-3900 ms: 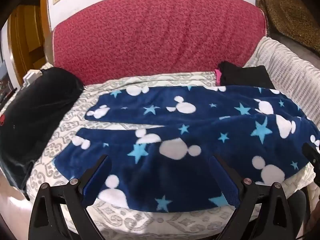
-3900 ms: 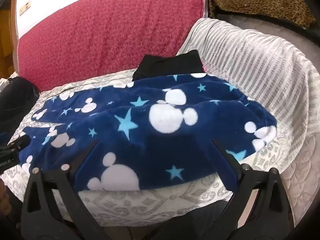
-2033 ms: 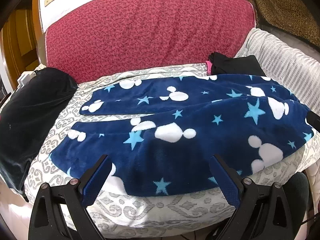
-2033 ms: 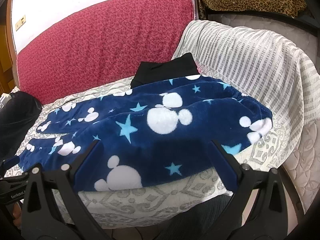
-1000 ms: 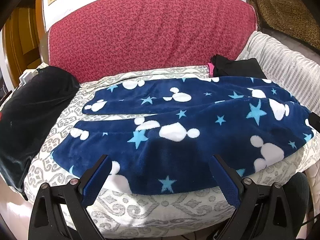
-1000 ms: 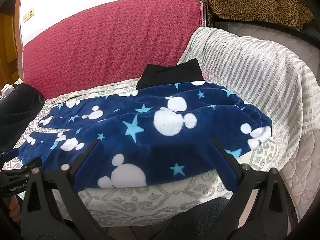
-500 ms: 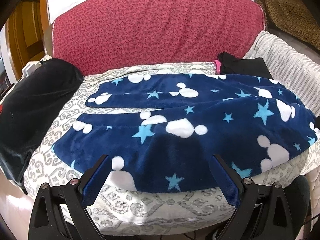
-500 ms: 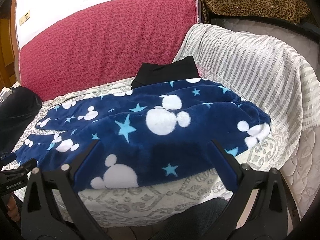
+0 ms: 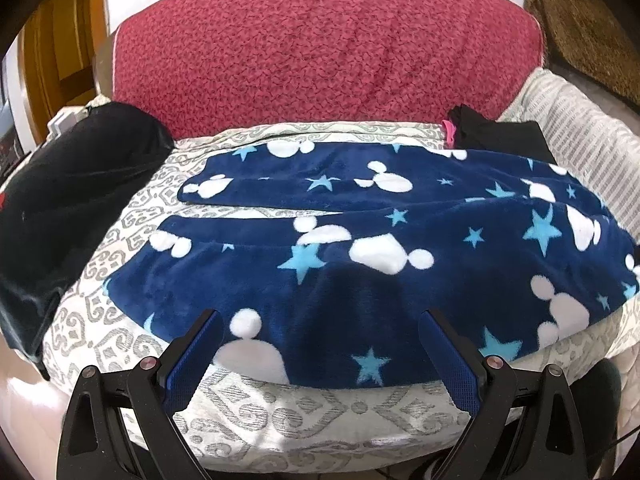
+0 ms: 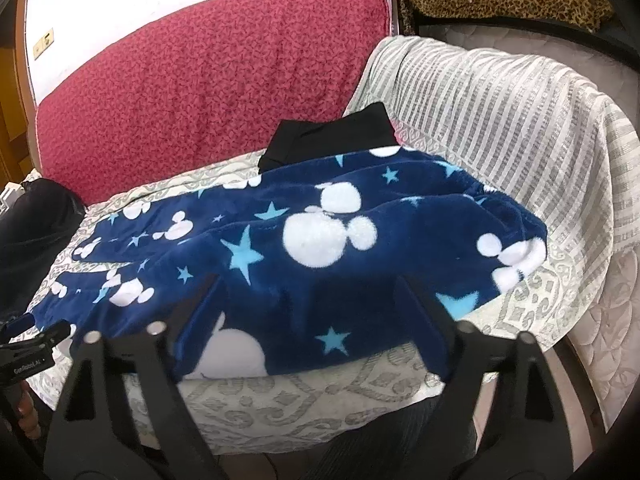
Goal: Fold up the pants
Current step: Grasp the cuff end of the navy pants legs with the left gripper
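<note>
- the red patterned backrest [image 9: 320,48] rises behind everything, the largest thing in both views.
- a cushion under a pale cover with grey scroll pattern [image 9: 320,408] carries the clothes; a grey striped throw [image 10: 500,112] drapes the armrest on the right.
- the pants [image 9: 360,264], navy fleece printed with white mouse-head shapes and light blue stars, lie flat across the cushion. their long axis runs left to right: the waist end bunches at the right near the striped throw, and the two legs point left, the far leg and the near leg split by a narrow strip of bare cover.
- a black bag or cushion [image 9: 60,208] sits at the left end, just beside the leg cuffs.
- a folded black garment [image 10: 332,136] lies behind the waist end, its front edge touching or tucked under the pants; a pink edge shows on it in the left wrist view.
- the left claw [image 9: 320,344] hangs released over the near edge of the near leg, blue pads wide apart and not pressing the fleece.
- the right claw [image 10: 316,316] has just been narrowing its jaws; it is released, pads over the near edge with fleece between them, not clamped.
- a small white label shows on the other gripper [image 10: 28,360] at the left edge of the right wrist view; too blurred to read with certainty.
</note>
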The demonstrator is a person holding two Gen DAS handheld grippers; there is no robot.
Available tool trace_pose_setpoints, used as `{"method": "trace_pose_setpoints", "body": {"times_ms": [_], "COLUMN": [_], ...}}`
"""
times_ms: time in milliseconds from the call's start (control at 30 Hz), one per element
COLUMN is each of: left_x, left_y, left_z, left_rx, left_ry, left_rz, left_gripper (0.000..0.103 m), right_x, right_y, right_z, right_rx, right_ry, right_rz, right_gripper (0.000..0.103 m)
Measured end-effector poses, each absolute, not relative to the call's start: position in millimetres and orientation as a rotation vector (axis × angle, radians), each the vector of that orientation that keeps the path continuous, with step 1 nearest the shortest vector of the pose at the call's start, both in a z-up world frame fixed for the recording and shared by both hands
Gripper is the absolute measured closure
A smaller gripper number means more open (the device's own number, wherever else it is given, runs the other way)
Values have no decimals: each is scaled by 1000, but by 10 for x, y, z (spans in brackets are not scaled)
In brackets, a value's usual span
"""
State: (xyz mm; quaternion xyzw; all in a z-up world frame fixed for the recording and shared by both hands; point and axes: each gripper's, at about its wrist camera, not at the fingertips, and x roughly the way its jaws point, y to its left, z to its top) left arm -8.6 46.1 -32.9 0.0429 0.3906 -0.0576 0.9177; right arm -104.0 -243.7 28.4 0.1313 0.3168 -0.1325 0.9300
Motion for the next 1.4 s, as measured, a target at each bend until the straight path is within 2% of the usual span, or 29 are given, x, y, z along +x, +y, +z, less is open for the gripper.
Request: {"method": "trace_pose_setpoints", "body": {"times_ms": [133, 267, 367, 500, 567, 700, 833, 967, 1033, 1100, 1200, 1400], "left_x": [-45, 5, 17, 49, 89, 196, 318, 444, 487, 515, 519, 519], "left_y": [716, 1214, 1607, 1910, 1982, 1986, 1941, 1933, 1959, 1984, 2006, 1968], "left_z": [-310, -364, -480, -623, -681, -790, -856, -907, -928, -931, -933, -907], "left_rx": [38, -104, -224, -295, -346, -431, -440, -469, -482, -484, -482, -450], "left_ry": [800, 840, 876, 939, 970, 1023, 1025, 1021, 1018, 1017, 1019, 1025], "left_rz": [-99, -105, -70, -35, -35, -64, -49, -71, -53, -46, -50, -42], "left_gripper": [5, 18, 24, 24, 24, 24, 26, 60, 69, 82, 91, 92], "right_x": [-1031, -1097, -1181, -1280, -1308, -1325, -1338, -1346, -1350, -1340, -1290, -1208], "right_y": [-2554, -2799, -2999, -3218, -3297, -3439, -3547, -3675, -3743, -3794, -3849, -3965], "right_z": [227, 161, 102, 11, -32, -155, -249, -290, -306, -330, -394, -457], "right_rx": [315, 414, 485, 560, 596, 701, 802, 854, 882, 902, 929, 973], "right_ry": [672, 680, 680, 697, 705, 739, 744, 732, 718, 709, 716, 693], "right_rz": [-265, -262, -291, -330, -344, -341, -331, -340, -343, -345, -350, -371], "right_gripper": [33, 44, 44, 44, 43, 35, 35, 35, 35, 35, 35, 35]}}
